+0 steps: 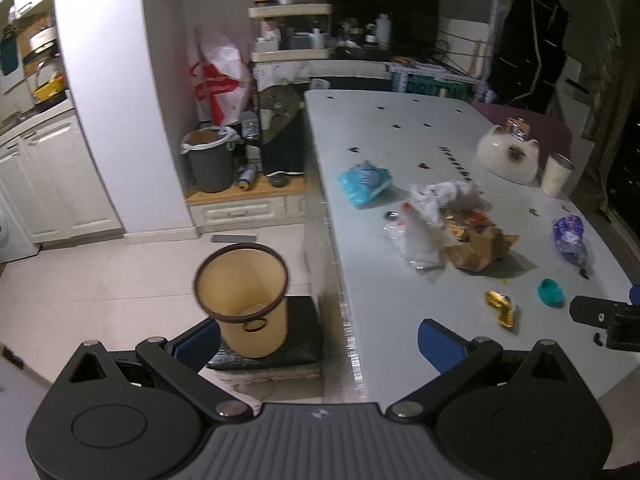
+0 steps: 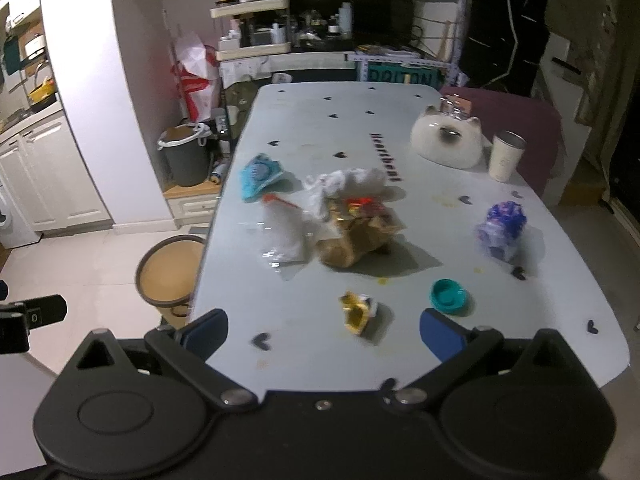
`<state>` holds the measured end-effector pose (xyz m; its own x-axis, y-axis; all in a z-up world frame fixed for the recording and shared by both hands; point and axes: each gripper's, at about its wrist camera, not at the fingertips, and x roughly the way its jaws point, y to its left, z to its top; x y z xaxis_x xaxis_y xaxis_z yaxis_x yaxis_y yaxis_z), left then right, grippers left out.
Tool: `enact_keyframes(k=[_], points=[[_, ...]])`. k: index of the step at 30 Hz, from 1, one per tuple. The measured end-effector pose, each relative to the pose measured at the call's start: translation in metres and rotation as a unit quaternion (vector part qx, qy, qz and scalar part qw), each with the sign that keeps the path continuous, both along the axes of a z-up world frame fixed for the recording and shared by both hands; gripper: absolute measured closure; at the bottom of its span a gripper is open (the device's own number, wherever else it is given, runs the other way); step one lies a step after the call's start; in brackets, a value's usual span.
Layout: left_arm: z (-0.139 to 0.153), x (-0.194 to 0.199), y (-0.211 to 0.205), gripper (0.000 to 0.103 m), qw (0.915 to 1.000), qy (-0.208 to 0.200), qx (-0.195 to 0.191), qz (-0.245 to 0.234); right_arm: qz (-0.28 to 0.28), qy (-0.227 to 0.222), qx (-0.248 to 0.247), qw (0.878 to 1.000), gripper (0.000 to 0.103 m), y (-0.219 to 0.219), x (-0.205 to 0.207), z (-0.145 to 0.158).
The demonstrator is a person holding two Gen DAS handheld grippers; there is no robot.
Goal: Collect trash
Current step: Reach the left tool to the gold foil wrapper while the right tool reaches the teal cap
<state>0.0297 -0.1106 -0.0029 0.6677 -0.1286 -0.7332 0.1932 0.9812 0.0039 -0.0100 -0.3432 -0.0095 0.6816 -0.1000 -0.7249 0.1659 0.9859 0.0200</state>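
Note:
Trash lies on the pale table (image 2: 320, 140): a gold wrapper (image 2: 357, 312), a teal cap (image 2: 448, 294), a brown paper bag (image 2: 352, 240), a clear plastic bag (image 2: 282, 232), white crumpled plastic (image 2: 348, 182), a blue packet (image 2: 260, 176) and a purple wrapper (image 2: 502, 226). A tan wastebasket (image 1: 244, 292) stands on a black stool (image 1: 296, 344) left of the table. My left gripper (image 1: 316, 338) is open and empty between basket and table edge. My right gripper (image 2: 324, 332) is open and empty, just short of the gold wrapper.
A white cat-shaped container (image 2: 448, 142) and a cream cup (image 2: 506, 156) stand at the table's far right. A grey bin (image 1: 210, 160) sits on a low cabinet by the wall. Shelves with bottles (image 1: 292, 32) are behind. Tiled floor (image 1: 100, 280) lies to the left.

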Motion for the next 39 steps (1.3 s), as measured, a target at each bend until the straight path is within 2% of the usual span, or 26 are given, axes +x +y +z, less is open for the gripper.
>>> enact_keyframes(k=[10, 18, 23, 26, 29, 31, 33, 36, 39], points=[[-0.021, 0.023, -0.087, 0.0, 0.9991, 0.018, -0.003, -0.037, -0.034, 0.013, -0.006, 0.999, 0.0, -0.093, 0.009, -0.018], [-0.041, 0.052, -0.158, 0.0, 0.9942, 0.049, 0.006, -0.095, -0.071, 0.021, -0.011, 0.997, 0.0, -0.153, 0.014, -0.041], [-0.056, 0.069, -0.19, 0.0, 0.9877, 0.064, -0.029, -0.14, -0.069, 0.01, -0.008, 0.998, 0.0, -0.183, 0.024, -0.062], [-0.068, 0.08, -0.208, 0.0, 0.9835, 0.09, -0.043, -0.151, -0.057, 0.004, -0.015, 0.998, 0.0, -0.192, 0.035, -0.077], [-0.083, 0.088, -0.221, 0.004, 0.9786, 0.126, -0.067, -0.148, -0.039, 0.008, -0.022, 0.999, 0.0, -0.199, 0.048, -0.095], [-0.092, 0.09, -0.224, 0.016, 0.9767, 0.147, -0.073, -0.138, -0.028, 0.016, -0.033, 0.999, 0.0, -0.203, 0.058, -0.108], [-0.1, 0.093, -0.224, 0.023, 0.9753, 0.169, -0.076, -0.121, -0.008, 0.025, -0.033, 0.999, 0.0, -0.205, 0.07, -0.122], [-0.11, 0.095, -0.218, 0.024, 0.9735, 0.187, -0.085, -0.1, 0.015, 0.045, -0.027, 0.999, 0.001, -0.205, 0.085, -0.14], [-0.118, 0.101, -0.213, 0.024, 0.9719, 0.194, -0.097, -0.092, 0.042, 0.053, -0.032, 0.997, 0.011, -0.198, 0.096, -0.157]])
